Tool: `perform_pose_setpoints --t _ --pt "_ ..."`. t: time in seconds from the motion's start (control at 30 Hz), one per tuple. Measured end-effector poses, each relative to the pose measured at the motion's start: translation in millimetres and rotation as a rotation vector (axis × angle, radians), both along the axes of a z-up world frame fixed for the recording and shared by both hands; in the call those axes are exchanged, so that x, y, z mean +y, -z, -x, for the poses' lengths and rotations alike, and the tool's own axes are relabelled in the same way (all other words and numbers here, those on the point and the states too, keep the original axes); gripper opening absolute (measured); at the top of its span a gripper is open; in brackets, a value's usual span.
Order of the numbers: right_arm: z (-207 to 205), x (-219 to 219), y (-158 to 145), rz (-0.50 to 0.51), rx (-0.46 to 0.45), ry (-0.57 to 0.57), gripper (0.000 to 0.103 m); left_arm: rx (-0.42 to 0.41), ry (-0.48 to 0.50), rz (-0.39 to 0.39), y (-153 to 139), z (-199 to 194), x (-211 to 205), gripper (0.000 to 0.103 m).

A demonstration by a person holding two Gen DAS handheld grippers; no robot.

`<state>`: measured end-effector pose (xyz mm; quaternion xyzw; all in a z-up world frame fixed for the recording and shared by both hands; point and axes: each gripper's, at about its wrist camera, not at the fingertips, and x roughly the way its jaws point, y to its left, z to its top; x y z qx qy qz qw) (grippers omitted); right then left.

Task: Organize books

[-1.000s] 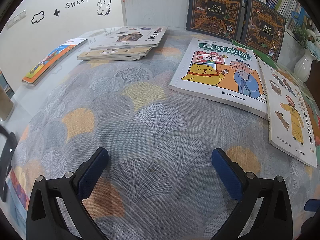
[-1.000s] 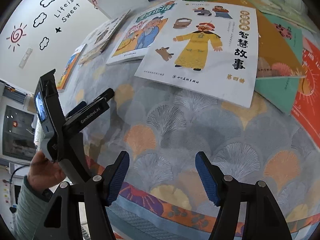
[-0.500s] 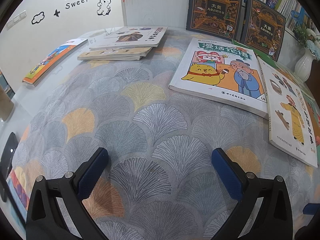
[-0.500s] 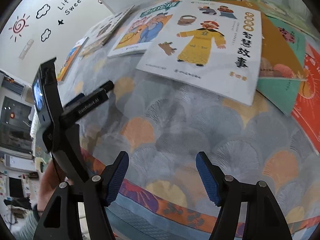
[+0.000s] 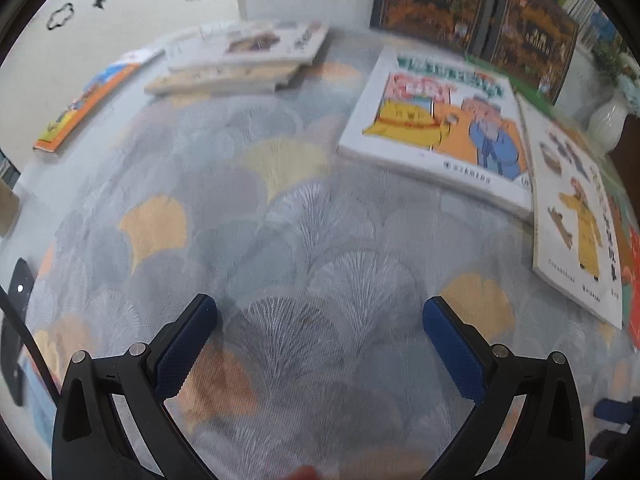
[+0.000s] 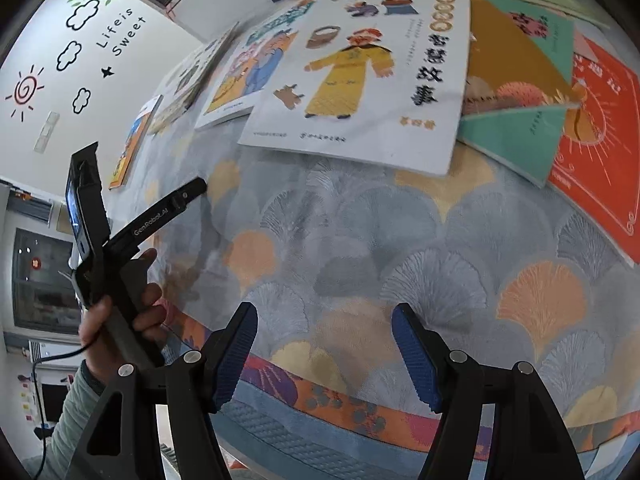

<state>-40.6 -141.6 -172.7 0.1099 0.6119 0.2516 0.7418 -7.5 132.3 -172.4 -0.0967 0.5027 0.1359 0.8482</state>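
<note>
On the counter (image 6: 400, 240), books lie at the far side, a white book (image 6: 360, 80) nearest. Both the left hand-held gripper (image 5: 320, 344) and right hand-held gripper (image 6: 324, 356) hover spread, empty.

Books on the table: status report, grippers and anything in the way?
Left gripper open, empty. Right gripper open, empty, over bare tablecloth. White book with yellow-robed figure flat, untouched, overlapping neighbours. Nothing blocking.
</note>
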Motion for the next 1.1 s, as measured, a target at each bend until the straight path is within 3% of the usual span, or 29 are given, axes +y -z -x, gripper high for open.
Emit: perform_pose_setpoints --t 0.33,0.63,0.7,0.73,0.77,0.83,0.93,1.0,1.1 --pt "-19 17 0 -0.008 0.0 -0.029 0.068 0.112 0.031 0.023 1 -14 0 0.103" --pt "-30 20 -14 -0.036 -0.048 0.017 0.068 0.125 0.076 0.026 0 -19 4 0.103" --pt "-33 23 -15 -0.035 -0.046 0.034 0.068 0.107 0.044 -0.101 -9 -18 6 0.102" --pt "-36 24 -16 -0.03 -0.049 0.04 0.068 0.065 0.021 -0.239 -20 -14 3 0.102" --pt "-38 24 -17 -0.023 -0.055 0.049 0.068 0.04 0.028 -0.306 -28 -12 0 0.102" --pt "-42 26 -24 -0.012 -0.071 0.073 0.068 0.01 0.06 -0.37 -44 -11 -3 0.102" --pt "-55 31 -40 -0.011 -0.116 0.121 0.068 -0.022 0.116 -0.341 -68 -16 1 0.102" --pt "-68 35 -46 0.019 -0.152 0.162 0.075 -0.039 0.149 -0.337 -82 -24 4 0.102" --pt "-85 35 -49 0.065 -0.175 0.239 0.076 -0.048 0.25 -0.241 -89 -36 2 0.102"
